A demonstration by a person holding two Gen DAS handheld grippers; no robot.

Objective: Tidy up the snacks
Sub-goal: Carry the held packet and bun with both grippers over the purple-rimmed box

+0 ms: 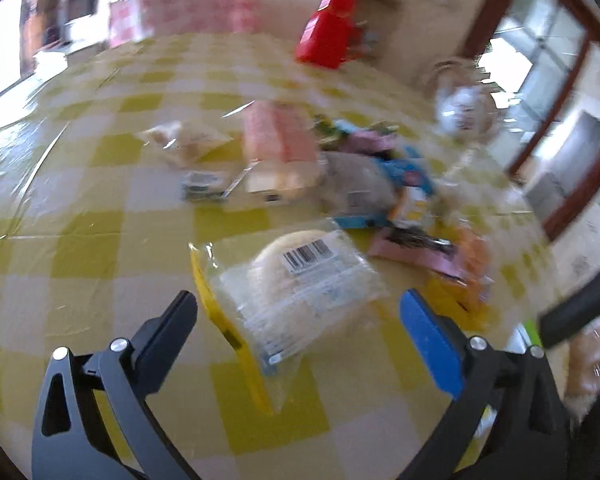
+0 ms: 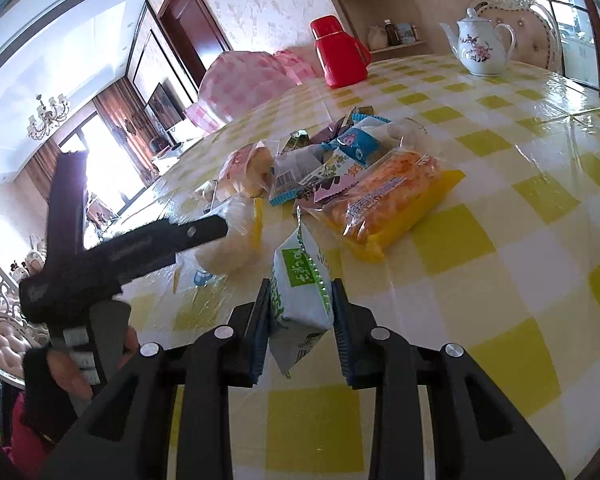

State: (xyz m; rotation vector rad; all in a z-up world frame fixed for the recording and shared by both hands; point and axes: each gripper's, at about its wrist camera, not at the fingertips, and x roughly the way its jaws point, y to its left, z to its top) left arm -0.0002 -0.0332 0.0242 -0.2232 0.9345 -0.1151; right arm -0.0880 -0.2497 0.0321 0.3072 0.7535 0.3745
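Observation:
My left gripper (image 1: 298,304) stands wide open over the checked table, its fingers on either side of a clear bun packet (image 1: 300,276) with a yellow edge and a barcode. The pads do not touch it. In the right wrist view one finger (image 2: 196,232) of that gripper reaches across the same bun packet (image 2: 232,244). My right gripper (image 2: 300,285) is shut on a green-and-white snack packet (image 2: 296,268), held upright just above the cloth. Behind it lies an orange snack packet (image 2: 384,200) and a pile of mixed snacks (image 2: 332,148), seen blurred in the left wrist view as the snack pile (image 1: 360,184).
A red thermos (image 2: 340,52) and a flowered white teapot (image 2: 480,44) stand at the far side of the yellow-checked table (image 2: 520,160). A pink checked cover (image 2: 244,80) sits beyond the far edge. A hand (image 2: 60,364) holds the left gripper at the left.

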